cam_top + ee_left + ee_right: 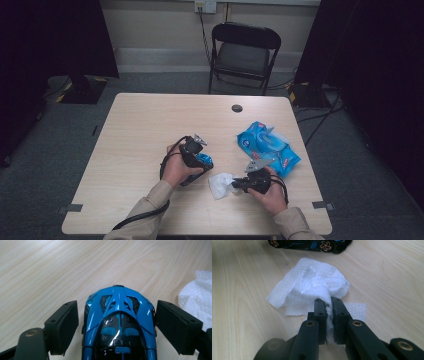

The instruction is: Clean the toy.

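The left hand-held gripper (117,325) stands wide, its black pads either side of the glossy blue and black toy car (119,325) without touching, so the car rests free on the pale wood-grain bench (50,270), presumably set down for cleaning. The right hand-held gripper (328,315) is pinched nearly closed on a crumpled white wet wipe (312,287), bunching it into a pad just short of the car (312,244). Behind that gripper lies the blue plastic wipe pack (268,145).
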The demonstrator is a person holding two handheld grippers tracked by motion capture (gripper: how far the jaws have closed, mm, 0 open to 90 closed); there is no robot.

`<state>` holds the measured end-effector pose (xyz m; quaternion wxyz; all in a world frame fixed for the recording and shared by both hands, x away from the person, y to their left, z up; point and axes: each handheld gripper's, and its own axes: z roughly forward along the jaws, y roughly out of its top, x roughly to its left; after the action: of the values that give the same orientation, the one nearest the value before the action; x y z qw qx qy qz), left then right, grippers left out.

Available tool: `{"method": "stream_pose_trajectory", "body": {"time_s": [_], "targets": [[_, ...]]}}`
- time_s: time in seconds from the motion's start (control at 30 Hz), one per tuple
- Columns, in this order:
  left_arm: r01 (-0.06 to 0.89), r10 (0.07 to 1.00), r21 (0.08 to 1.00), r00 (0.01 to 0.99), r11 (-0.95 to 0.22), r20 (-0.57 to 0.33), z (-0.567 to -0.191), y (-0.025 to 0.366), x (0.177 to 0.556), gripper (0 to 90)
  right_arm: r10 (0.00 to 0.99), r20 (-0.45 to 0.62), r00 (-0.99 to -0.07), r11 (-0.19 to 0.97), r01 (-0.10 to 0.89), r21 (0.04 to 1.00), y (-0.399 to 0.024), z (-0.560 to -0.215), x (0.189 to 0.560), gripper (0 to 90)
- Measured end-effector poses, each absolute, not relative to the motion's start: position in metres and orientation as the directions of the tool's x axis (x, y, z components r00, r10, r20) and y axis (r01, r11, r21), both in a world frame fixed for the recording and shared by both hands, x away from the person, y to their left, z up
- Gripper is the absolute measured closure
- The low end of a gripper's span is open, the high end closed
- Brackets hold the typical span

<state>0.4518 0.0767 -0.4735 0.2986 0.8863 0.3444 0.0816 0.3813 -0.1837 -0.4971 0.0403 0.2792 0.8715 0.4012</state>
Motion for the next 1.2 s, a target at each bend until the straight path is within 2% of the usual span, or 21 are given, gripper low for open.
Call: {"method": "stream_pose_trajectory", "body": {"time_s": [0.57,1.2], "targets": [[0.571,0.646,0.553,0.759,-0.607,-0.075,-0.481,0.066,0.459,20.9,0.516,0.162,-0.841,0.518,0.457,0.723,-0.185,-0.498,0.382,83.9],[0.535,0.640,0.566,0.769,-0.627,-0.018,-0.484,0.066,0.455,26.2,0.515,0.159,-0.842,0.520,0.454,0.723,-0.184,-0.498,0.382,83.9]]}}
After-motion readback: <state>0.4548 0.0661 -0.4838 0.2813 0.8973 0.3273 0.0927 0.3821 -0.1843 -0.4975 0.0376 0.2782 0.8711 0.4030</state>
